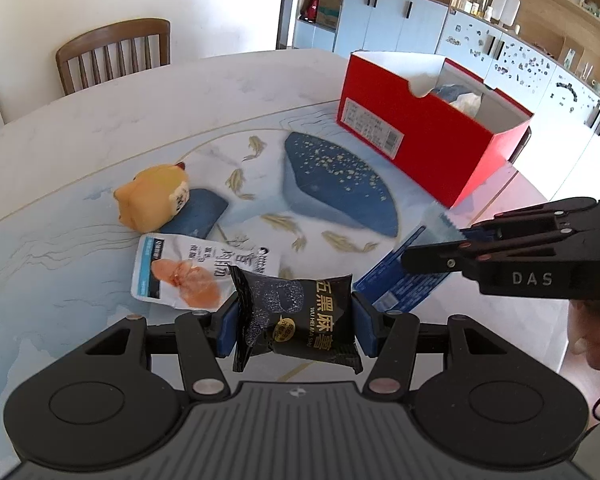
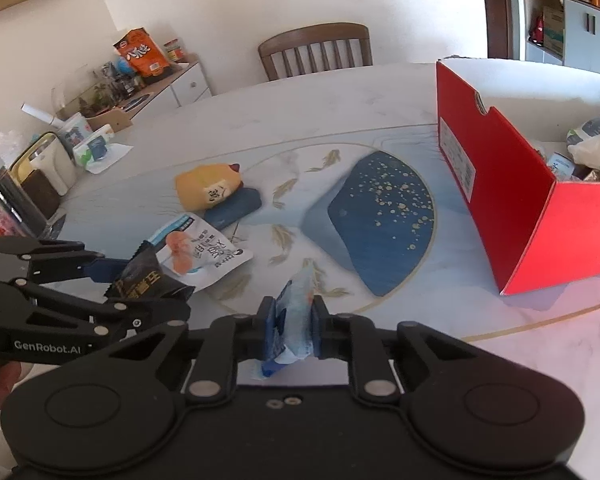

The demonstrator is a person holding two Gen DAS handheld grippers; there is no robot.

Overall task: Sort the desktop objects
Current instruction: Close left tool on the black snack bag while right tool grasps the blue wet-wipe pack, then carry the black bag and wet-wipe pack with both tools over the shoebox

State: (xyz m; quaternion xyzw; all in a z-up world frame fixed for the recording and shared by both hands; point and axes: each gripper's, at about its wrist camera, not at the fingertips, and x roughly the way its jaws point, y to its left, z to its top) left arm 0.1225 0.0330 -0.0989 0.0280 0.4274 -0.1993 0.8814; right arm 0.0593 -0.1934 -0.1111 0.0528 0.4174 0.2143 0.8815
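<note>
My left gripper [image 1: 294,322] is shut on a black snack packet [image 1: 300,316] and holds it above the table; it also shows in the right wrist view [image 2: 148,280]. My right gripper [image 2: 294,326] is shut on a blue and white packet [image 2: 296,320], seen edge-on; that packet also shows in the left wrist view [image 1: 404,276]. A white packet with an orange picture [image 1: 184,270] lies flat on the table just beyond the black one. A yellow plush toy [image 1: 154,196] lies behind it. An open red box [image 1: 420,136] holding several items stands at the far right.
The round table [image 2: 300,112] has a blue painted pattern. A wooden chair [image 2: 316,50] stands behind it. A side counter [image 2: 112,108] with bags and clutter is at the left. Cabinets and shelves [image 1: 420,16] stand beyond the box.
</note>
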